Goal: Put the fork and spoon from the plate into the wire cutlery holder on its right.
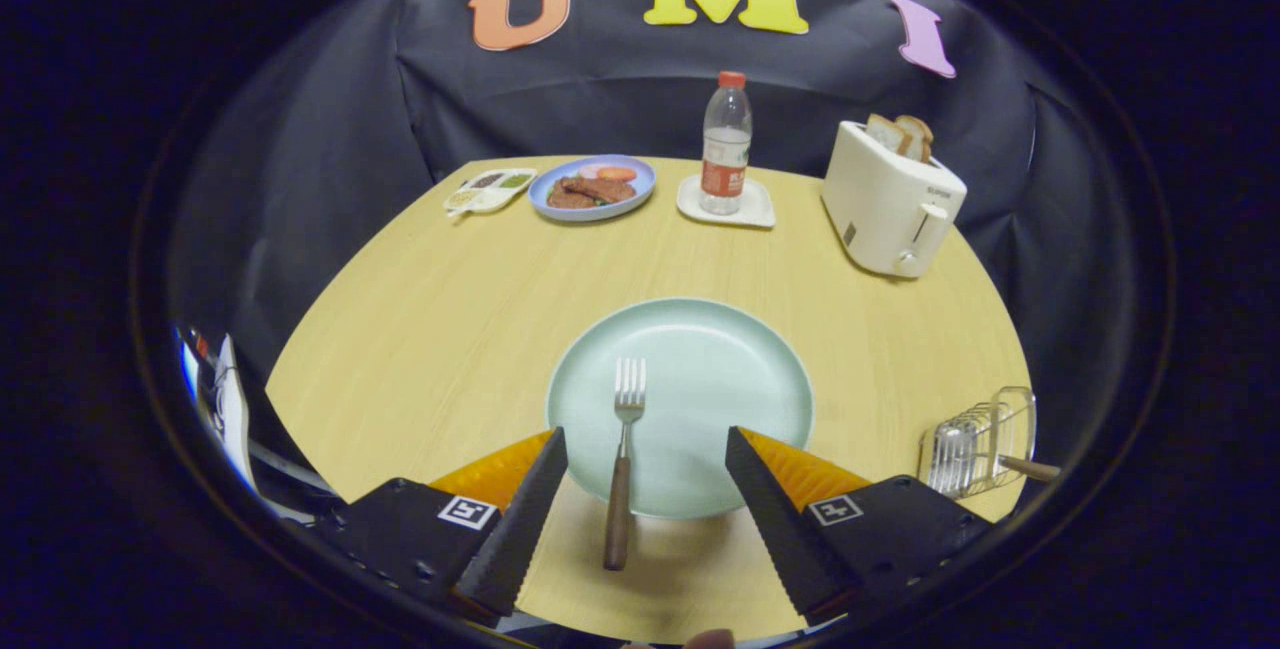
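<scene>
Spread wide around fork [622, 459] at lower centre of plate [730, 379]; stiff, probably slippery, best pinched at handle.

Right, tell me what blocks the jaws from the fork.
Nothing visible: the wooden-handled metal fork lies on the pale green round plate, handle overhanging the rim, between the open gripper's jaws.

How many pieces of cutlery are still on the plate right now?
1: the fork lies on the plate, handle overhanging toward the open gripper. A wooden handle sticks out of the wire holder.
</scene>
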Available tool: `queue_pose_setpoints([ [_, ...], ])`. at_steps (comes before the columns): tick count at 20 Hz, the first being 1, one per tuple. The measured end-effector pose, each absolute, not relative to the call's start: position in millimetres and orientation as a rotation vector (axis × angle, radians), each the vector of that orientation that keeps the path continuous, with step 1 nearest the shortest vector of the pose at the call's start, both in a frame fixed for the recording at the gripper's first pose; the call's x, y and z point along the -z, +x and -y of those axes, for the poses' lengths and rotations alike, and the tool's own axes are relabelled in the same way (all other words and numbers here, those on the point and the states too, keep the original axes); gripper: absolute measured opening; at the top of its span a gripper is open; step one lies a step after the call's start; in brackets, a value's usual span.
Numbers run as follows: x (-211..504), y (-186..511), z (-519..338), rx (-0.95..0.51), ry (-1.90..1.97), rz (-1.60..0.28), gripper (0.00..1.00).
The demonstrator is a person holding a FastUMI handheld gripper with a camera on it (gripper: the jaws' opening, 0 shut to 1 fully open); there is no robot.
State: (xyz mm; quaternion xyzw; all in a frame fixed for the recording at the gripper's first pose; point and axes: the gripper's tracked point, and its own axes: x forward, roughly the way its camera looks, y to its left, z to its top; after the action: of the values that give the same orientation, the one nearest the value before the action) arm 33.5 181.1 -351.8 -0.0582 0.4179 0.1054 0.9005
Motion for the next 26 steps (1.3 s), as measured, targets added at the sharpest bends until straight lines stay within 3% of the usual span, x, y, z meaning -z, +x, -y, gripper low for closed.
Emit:
queue_pose_setpoints([
  [6, 379.9, 42.2, -182.8, -0.214, -0.163, -0.911, 0.92],
  [8, 383.4, 42.7, -183.9, -0.212, -0.161, -0.920, 0.85],
  [9, 385.5, 42.2, -184.5, -0.210, -0.162, -0.925, 0.77],
  [11, 389.4, 40.6, -187.0, -0.211, -0.160, -0.937, 0.75],
  [19, 407.3, 35.1, -187.5, -0.190, -0.143, -1.005, 0.14],
  [20, 407.6, 34.8, -188.4, -0.185, -0.138, -1.010, 0.17],
  [21, 406.6, 34.9, -189.6, -0.183, -0.138, -1.020, 0.04],
  [26, 394.5, 33.4, -183.2, -0.193, -0.159, -1.042, 0.01],
])
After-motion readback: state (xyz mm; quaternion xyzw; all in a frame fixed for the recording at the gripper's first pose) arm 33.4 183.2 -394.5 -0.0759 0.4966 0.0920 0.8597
